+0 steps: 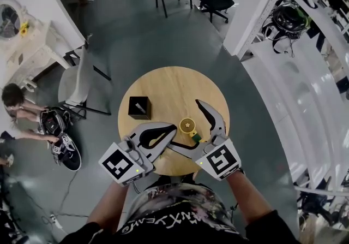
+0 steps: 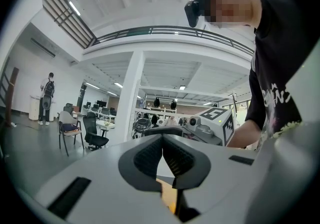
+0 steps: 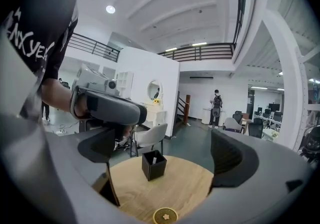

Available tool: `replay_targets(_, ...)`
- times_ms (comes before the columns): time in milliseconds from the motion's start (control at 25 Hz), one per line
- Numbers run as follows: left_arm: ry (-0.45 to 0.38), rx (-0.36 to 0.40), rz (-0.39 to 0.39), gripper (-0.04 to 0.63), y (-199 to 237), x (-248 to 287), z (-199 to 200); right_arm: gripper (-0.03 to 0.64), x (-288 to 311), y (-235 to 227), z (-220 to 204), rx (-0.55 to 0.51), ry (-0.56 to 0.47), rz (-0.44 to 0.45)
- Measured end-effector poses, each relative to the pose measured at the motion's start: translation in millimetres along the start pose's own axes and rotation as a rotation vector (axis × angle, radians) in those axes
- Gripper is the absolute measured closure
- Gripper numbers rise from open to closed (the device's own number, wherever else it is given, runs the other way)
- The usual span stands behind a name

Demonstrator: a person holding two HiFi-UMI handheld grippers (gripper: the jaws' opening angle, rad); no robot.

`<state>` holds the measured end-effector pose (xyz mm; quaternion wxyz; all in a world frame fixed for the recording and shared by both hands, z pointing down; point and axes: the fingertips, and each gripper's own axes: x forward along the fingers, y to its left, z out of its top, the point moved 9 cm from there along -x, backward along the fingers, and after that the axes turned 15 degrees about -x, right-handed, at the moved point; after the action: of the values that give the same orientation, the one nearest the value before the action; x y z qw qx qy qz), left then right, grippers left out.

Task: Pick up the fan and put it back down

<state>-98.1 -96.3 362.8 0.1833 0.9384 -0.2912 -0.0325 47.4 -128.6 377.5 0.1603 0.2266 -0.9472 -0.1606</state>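
Closest to us is our own black printed shirt (image 1: 180,221), down at 6 o'clock in the head view. Just past it we've got both grippers over the near edge of the round wooden desk (image 1: 163,82). Left gripper (image 1: 173,130) is closed up, pads pressed together with nothing between them. Right gripper (image 3: 165,155) is spread wide, and the little yellow fan (image 1: 187,125) sits on the desk in the gap between its jaws, touched by neither as far as we can tell. The fan's a bit off the desk's middle, toward 4 o'clock. Black box (image 1: 139,107) stands at roughly 10 o'clock from it, well apart. Grey chair (image 1: 76,82) is on the floor beside the desk at 9 o'clock.
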Motion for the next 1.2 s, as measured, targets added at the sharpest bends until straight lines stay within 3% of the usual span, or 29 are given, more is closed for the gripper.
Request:
replay_targets(440, -0.006, 0.003, 0.008, 0.577, 0.1, -5.0, 1.8, 0.034, -3.3, 0.7, -0.4, 0.008, -0.003, -0.018)
replay_targets(600, -0.007, 0.003, 0.008, 0.577, -0.5, -5.6, 1.7, 0.065, -6.3, 1.7, -2.0, -0.019, 0.006, -0.017)
replay_targets(760, -0.010, 0.003, 0.007, 0.577, -1.7, -3.8, 2.3, 0.203, -13.9, -0.7, -5.2, -0.034, 0.014, -0.058)
replay_targets(920, -0.008, 0.003, 0.008, 0.577, -1.5, -3.7, 1.9, 0.397, -19.5, -2.0, -7.0, -0.056, 0.024, -0.101)
replay_targets(1040, -0.007, 0.003, 0.008, 0.577, -1.5, -3.1, 1.7, 0.503, -22.4, -2.1, -8.0, -0.071, 0.027, -0.116)
replay_targets(1120, -0.005, 0.002, 0.008, 0.577, -1.4, -2.6, 2.1, 0.615, -23.7, -2.3, -7.5, -0.066, 0.013, -0.119)
replay_targets(1200, -0.002, 0.000, 0.007, 0.577, -1.4, -2.4, 2.5, 0.617, -24.6, -1.6, -6.3, -0.066, 0.005, -0.108)
